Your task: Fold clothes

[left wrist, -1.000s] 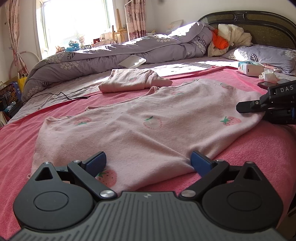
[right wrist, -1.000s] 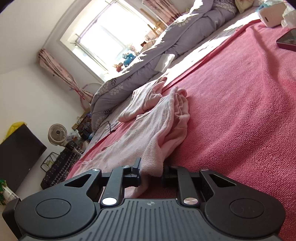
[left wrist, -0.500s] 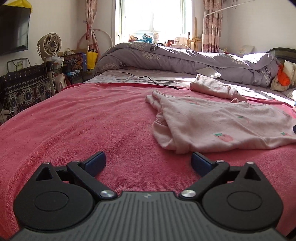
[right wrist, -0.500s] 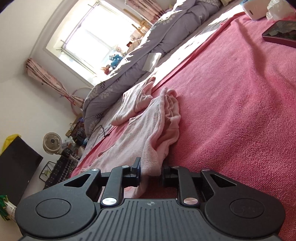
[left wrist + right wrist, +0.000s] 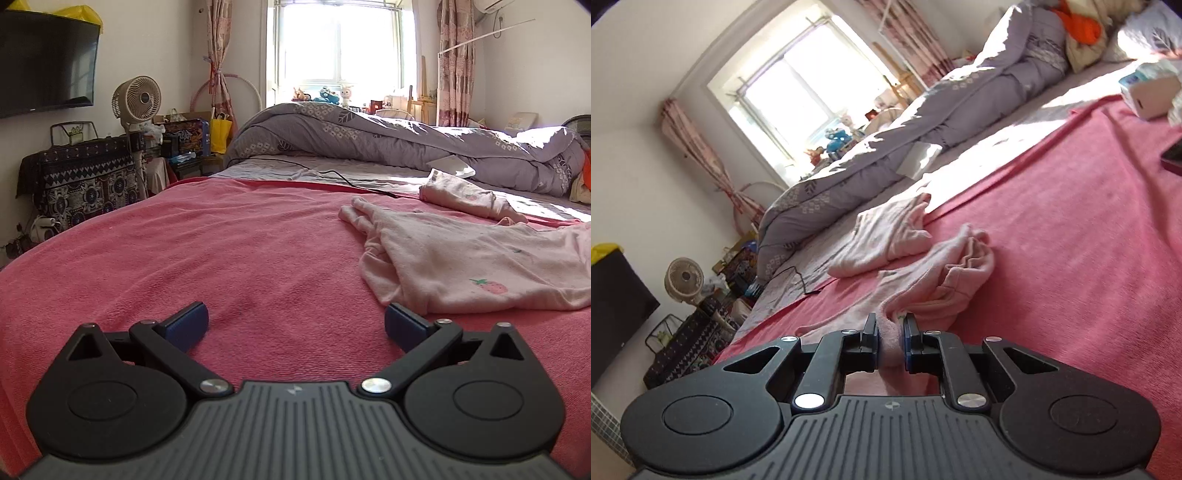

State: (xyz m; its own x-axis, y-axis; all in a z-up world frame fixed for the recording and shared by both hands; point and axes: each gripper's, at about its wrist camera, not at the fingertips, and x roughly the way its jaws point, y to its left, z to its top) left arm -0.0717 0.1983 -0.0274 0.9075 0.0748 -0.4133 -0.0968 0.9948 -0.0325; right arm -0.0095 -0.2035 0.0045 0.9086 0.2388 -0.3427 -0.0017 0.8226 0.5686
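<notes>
A pale pink strawberry-print garment (image 5: 461,262) lies spread on the red bed cover (image 5: 240,258), to the right in the left wrist view. My left gripper (image 5: 295,323) is open and empty, low over bare cover to the garment's left. My right gripper (image 5: 890,341) is shut on an edge of the same pink garment (image 5: 942,284), which bunches up just ahead of it. A second folded pink garment (image 5: 465,195) lies further back; it also shows in the right wrist view (image 5: 882,236).
A grey-purple duvet (image 5: 388,140) is heaped along the far side of the bed. A black cable (image 5: 351,181) runs across the sheet. A tissue box (image 5: 1148,92) and a dark phone (image 5: 1172,158) lie at the right. A fan (image 5: 136,99) and cluttered furniture stand left of the bed.
My left gripper has swung left, off the garment, and now faces bare cover with the garment to its right. My right gripper keeps its hold and has tilted, bunching the cloth more.
</notes>
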